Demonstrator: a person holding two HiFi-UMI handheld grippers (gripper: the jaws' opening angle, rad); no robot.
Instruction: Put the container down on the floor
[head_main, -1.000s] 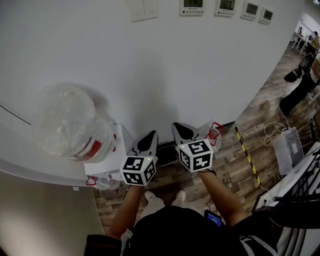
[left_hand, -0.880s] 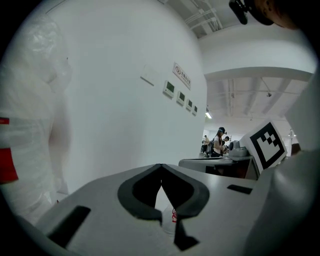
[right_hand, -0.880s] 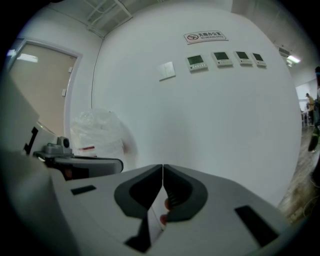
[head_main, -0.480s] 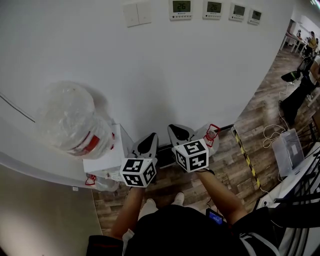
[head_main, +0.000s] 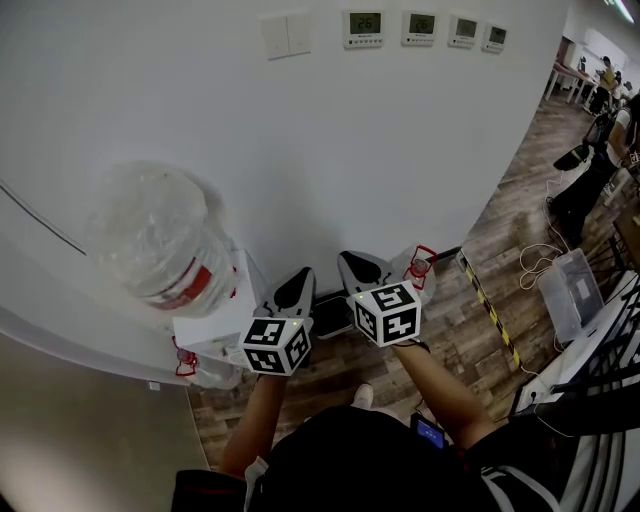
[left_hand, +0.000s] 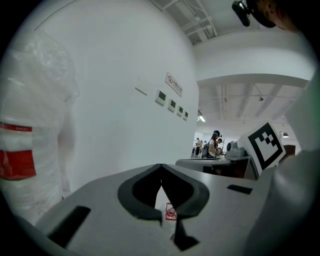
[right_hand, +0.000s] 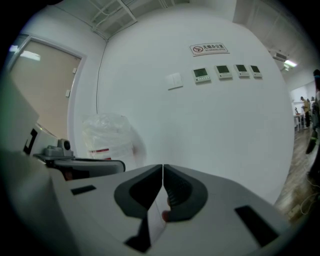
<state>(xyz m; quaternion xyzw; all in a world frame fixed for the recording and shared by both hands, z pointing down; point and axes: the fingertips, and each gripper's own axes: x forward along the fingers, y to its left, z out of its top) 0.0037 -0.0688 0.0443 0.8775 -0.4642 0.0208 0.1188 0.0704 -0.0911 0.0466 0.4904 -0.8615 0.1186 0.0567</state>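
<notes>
Container (head_main: 421, 268): clear jug with red cap and handle, on the wood floor (head_main: 470, 340) against the wall; both grippers clenched on nothing.
Right gripper (head_main: 362, 270) is just beside it; contact cannot be told, and its own view shows the jaws pressed together. Left gripper (head_main: 296, 285) also has its tips meeting, and only its view shows a clear neck with red ring (left_hand: 170, 212) through the gap below them. A black object (head_main: 333, 312) lies between the grippers. At left a big clear jug (head_main: 155, 235) with a red label, print unreadable, sits on a white dispenser (head_main: 215, 325). The wall sign (right_hand: 209, 48) has a red prohibition circle and characters too small to read; the head view lacks it. Thermostats (head_main: 420, 28) and a switch plate (head_main: 287, 35) hang on the wall, and striped tape (head_main: 490, 310) runs on the floor.
</notes>
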